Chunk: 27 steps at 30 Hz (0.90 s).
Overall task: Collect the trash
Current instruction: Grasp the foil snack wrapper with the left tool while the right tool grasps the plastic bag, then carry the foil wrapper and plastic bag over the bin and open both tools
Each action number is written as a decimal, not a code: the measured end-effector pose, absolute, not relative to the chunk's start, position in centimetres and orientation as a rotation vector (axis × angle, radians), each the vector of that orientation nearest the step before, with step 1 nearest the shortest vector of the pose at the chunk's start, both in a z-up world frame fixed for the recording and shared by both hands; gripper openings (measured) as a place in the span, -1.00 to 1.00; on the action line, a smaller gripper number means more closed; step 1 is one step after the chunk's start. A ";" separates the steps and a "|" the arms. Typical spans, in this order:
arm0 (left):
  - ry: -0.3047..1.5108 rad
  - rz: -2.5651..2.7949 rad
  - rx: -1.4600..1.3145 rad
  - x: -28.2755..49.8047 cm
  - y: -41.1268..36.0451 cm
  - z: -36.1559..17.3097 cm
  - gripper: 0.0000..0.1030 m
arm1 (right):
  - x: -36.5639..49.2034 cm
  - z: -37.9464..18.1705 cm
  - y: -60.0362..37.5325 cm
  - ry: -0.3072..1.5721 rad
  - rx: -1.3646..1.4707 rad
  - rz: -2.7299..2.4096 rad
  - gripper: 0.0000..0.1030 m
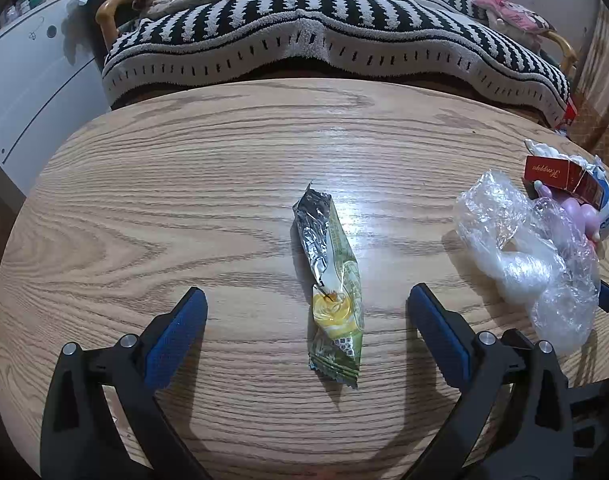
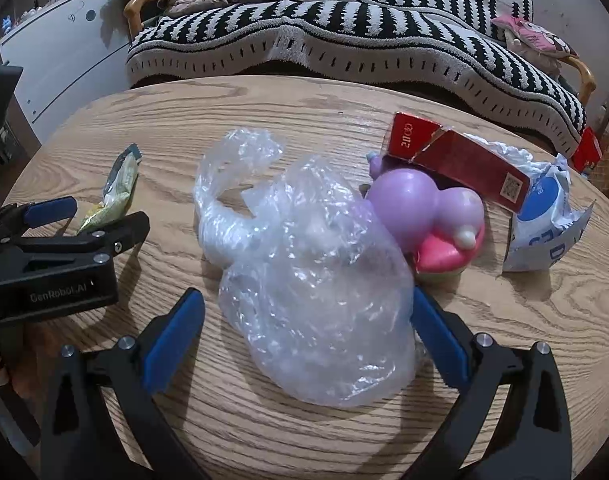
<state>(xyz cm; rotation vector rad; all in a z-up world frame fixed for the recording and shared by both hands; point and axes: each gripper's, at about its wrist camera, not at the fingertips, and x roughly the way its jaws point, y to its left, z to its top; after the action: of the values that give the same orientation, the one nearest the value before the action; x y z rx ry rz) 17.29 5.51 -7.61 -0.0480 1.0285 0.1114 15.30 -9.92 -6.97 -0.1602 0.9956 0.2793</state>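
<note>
five things lie on the wooden tabletop: one green-and-silver snack wrapper, one crumpled clear plastic bag, one red carton, one purple-and-pink toy and one torn white-and-blue packet. the left gripper is released, its blue pads on either side of the wrapper without touching it. the right gripper is spread wide around the near end of the bag; whether it touches the bag is unclear. the bag partly covers the toy, and the carton rests on top of the toy. behind the tabletop stands a sofa under a black-and-white striped blanket, with a white cabinet at left.
</note>
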 end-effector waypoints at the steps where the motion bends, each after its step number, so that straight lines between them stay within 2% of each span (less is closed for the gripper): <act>1: 1.029 0.109 -0.048 17.3 5.5 -7.6 0.90 | 15.4 -6.9 -9.9 0.997 -0.161 0.280 0.90; 5: 1.032 0.083 -0.043 17.4 5.7 -7.6 0.90 | 15.5 -6.9 -9.6 1.001 -0.165 0.288 0.89; 6: 1.023 0.078 -0.040 17.3 5.7 -7.6 0.81 | 15.2 -6.6 -9.5 0.980 -0.169 0.308 0.63; 7: 0.993 0.078 -0.025 16.9 5.8 -7.2 0.28 | 14.8 -6.2 -9.4 0.953 -0.177 0.337 0.26; 8: 0.986 0.078 -0.020 16.7 5.9 -6.8 -0.19 | 14.6 -5.9 -9.1 0.971 -0.182 0.349 -0.90; 9: 1.004 0.082 -0.024 16.6 6.0 -6.6 -0.69 | 14.6 -5.7 -9.2 0.993 -0.156 0.361 -0.90; 19: 0.959 0.015 -0.058 10.3 3.8 -1.1 -0.71 | 8.5 -1.1 -12.7 0.928 -0.009 0.382 -0.90; 22: 0.935 -0.072 -0.038 8.0 0.3 1.2 -0.71 | 4.4 1.0 -17.9 0.886 0.043 0.302 -0.90; 27: 0.921 -0.332 0.036 3.0 -11.3 2.8 -0.71 | -4.4 2.5 -31.0 0.849 0.167 0.096 -0.90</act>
<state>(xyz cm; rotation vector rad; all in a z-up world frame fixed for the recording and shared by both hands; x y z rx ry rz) 2.96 -11.27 2.79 0.0362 0.9209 -0.3323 -4.41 -31.01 2.49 0.1668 0.8486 0.0956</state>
